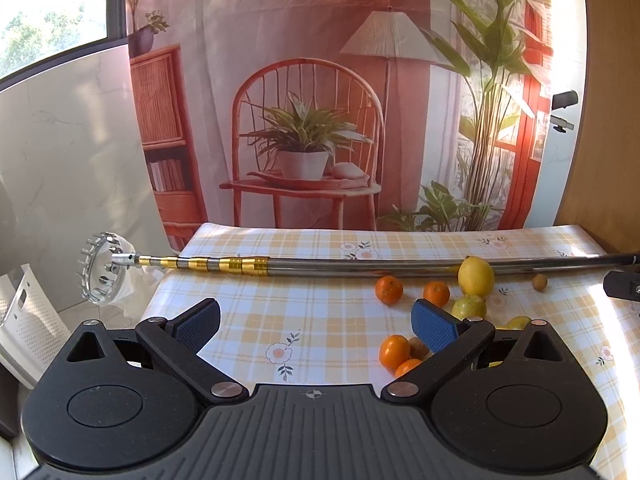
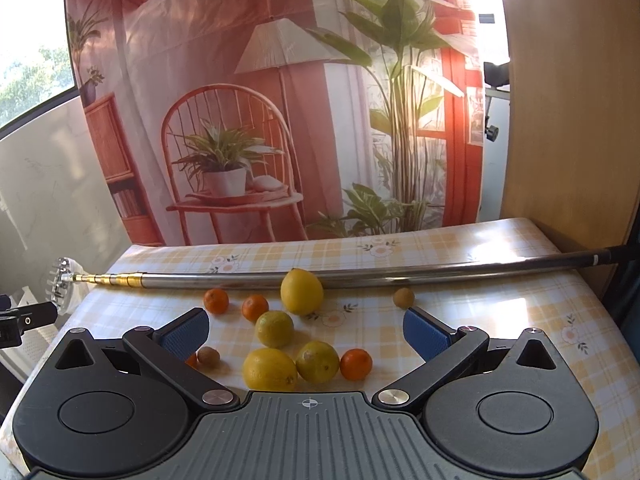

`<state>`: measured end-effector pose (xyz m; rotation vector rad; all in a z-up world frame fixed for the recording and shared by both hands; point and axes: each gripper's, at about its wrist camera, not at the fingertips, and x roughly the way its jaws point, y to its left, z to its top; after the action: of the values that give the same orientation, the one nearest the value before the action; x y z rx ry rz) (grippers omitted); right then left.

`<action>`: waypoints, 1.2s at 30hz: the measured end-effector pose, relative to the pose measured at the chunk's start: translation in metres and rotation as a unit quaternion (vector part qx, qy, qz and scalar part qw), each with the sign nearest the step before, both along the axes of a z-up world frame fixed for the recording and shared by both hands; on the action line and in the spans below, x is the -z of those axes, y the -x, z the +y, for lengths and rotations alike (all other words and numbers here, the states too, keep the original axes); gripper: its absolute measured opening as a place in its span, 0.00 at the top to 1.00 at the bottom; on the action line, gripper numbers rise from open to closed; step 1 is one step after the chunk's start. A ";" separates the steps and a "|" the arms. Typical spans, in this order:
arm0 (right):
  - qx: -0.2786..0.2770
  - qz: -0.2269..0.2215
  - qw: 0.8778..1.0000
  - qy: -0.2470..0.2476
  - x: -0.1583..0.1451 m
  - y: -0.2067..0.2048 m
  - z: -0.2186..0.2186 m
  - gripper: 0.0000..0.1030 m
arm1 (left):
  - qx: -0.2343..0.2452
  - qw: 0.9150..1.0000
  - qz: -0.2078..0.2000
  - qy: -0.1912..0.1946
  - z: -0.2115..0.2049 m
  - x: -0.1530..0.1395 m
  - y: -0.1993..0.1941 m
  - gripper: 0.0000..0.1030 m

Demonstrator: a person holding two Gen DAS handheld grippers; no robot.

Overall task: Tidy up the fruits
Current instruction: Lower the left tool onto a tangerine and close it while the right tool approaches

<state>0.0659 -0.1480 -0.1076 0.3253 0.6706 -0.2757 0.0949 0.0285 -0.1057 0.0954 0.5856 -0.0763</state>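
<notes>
Loose fruit lies on the checked tablecloth (image 2: pixel 500 320). In the right wrist view a big lemon (image 2: pixel 301 292) sits by the pole, three yellow-green citrus (image 2: pixel 274 328) (image 2: pixel 269 369) (image 2: pixel 317 361) cluster in front of my right gripper (image 2: pixel 307 334), with tangerines (image 2: pixel 216 301) (image 2: pixel 255 308) (image 2: pixel 355 364) and small brown fruits (image 2: pixel 403 298) (image 2: pixel 208 357) around. That gripper is open, nothing between its fingers. My left gripper (image 1: pixel 316 324) is open too, over bare cloth; the same lemon (image 1: pixel 475 277) and tangerines (image 1: pixel 389 290) (image 1: pixel 394 352) lie to its right.
A telescopic metal fruit-picker pole (image 1: pixel 360 266) lies across the back of the table, its toothed head (image 1: pixel 102 268) overhanging the left edge. A white perforated bin (image 1: pixel 24 320) stands on the floor at left. A printed backdrop and a wooden panel (image 2: pixel 568 120) close the back and right.
</notes>
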 end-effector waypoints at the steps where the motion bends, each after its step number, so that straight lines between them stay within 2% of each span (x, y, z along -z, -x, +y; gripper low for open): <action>1: 0.001 0.005 1.000 -0.003 0.005 -0.002 -0.002 0.00 | 0.008 1.000 0.008 0.001 -0.002 0.008 -0.005 0.01; 8: 0.028 0.035 0.999 -0.002 0.032 -0.014 -0.016 0.00 | 0.040 0.998 0.052 0.013 -0.013 0.055 -0.040 0.01; 12: 0.033 0.053 0.998 -0.004 0.048 -0.021 -0.022 0.00 | 0.064 0.996 0.065 -0.004 -0.023 0.077 -0.055 0.13; 15: 0.034 0.059 0.997 -0.021 0.057 -0.025 -0.029 0.00 | 0.086 0.994 0.071 -0.012 -0.029 0.087 -0.064 0.15; 20: 0.043 0.069 0.996 -0.034 0.067 -0.028 -0.036 0.00 | 0.109 0.991 0.079 0.016 -0.032 0.097 -0.081 0.20; 26: 0.047 0.076 0.995 -0.048 0.077 -0.030 -0.042 0.00 | 0.101 0.985 0.126 0.053 -0.029 0.117 -0.103 0.32; 31: 0.051 0.080 0.994 -0.055 0.082 -0.031 -0.045 0.00 | 0.111 0.982 0.147 0.050 -0.032 0.131 -0.109 0.39; 36: 0.053 0.083 0.993 -0.060 0.086 -0.031 -0.046 0.00 | 0.115 0.979 0.159 0.055 -0.034 0.141 -0.118 0.52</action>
<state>0.0965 -0.1940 -0.1931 0.4574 0.8360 -0.3680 0.2127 -0.0054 -0.2464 0.0429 0.8874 -0.3534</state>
